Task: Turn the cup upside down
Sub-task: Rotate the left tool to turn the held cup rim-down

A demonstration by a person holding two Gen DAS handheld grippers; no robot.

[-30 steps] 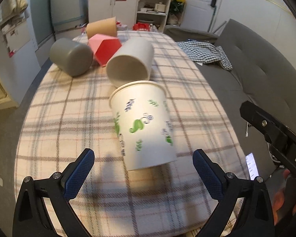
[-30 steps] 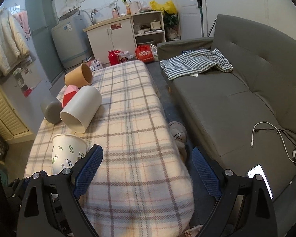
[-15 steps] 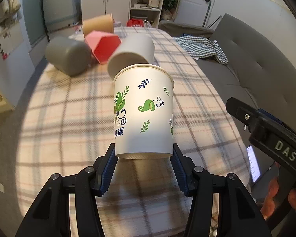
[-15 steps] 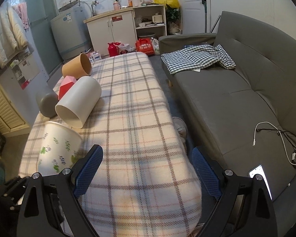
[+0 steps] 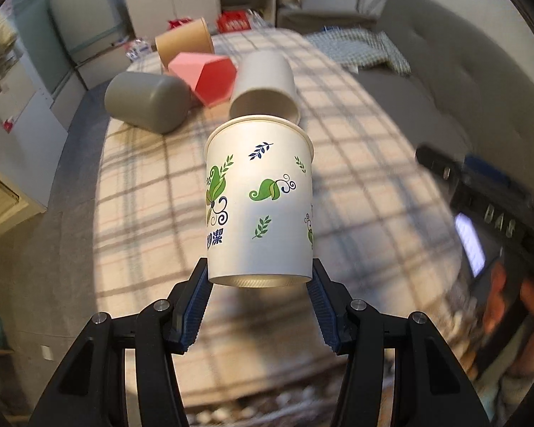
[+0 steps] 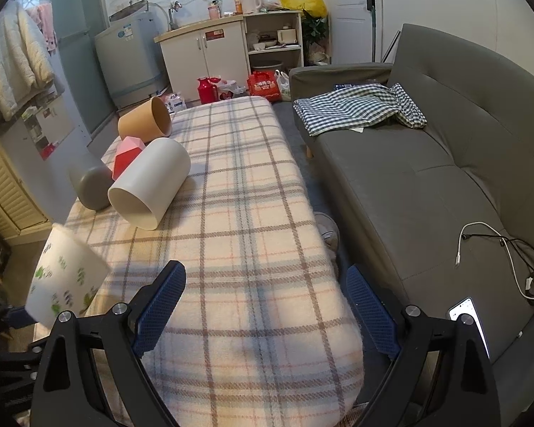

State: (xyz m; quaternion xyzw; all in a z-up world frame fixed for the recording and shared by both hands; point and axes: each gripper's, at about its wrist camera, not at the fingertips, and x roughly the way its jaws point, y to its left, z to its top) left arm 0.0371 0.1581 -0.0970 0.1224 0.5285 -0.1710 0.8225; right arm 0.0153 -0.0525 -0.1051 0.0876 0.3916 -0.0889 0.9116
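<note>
**Paper cup clamped and up off the plaid surface**

The left gripper (image 5: 259, 286) has its blue fingers (image 5: 195, 306) closed tight on the base of the leaf-printed paper cup (image 5: 259, 206), one pad on each side, and the cup hangs in the air above the plaid-covered surface (image 5: 356, 192), rim pointing away from the camera. Beyond it, four more lie on their sides: a white cup (image 5: 265, 85), a red faceted cup (image 5: 210, 78), a grey cup (image 5: 146, 101) and a tan cup (image 5: 183, 42). The right gripper (image 6: 265, 307) hovers over the near end of the surface, fingers spread wide, holding nothing. A grey sofa (image 6: 427, 178) runs alongside.
</note>
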